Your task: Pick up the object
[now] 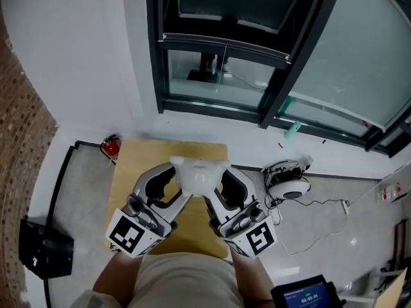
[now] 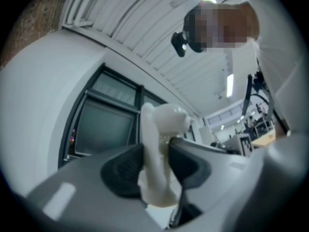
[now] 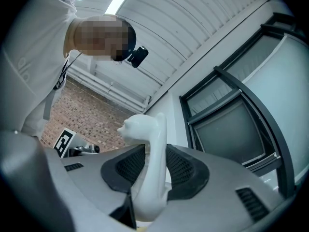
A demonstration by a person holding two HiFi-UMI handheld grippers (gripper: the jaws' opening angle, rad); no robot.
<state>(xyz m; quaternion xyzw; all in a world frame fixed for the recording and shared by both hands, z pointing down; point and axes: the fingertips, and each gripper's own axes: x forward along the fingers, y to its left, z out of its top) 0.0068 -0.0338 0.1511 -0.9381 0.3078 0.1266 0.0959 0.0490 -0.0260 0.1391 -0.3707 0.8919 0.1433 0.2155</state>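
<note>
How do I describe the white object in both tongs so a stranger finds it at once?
Find the wooden table below the dark window. Above it, the left tongs and right tongs clamp the white object: the only thing gripped from both sides.

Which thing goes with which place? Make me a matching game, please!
1. white glossy curved object
2. light wooden table
3. small red canister

A. on the floor beside the table's far left corner
B. clamped by the left hand-held gripper and the right hand-held gripper
C. below both grippers

Pairs: 1-B, 2-C, 3-A
</note>
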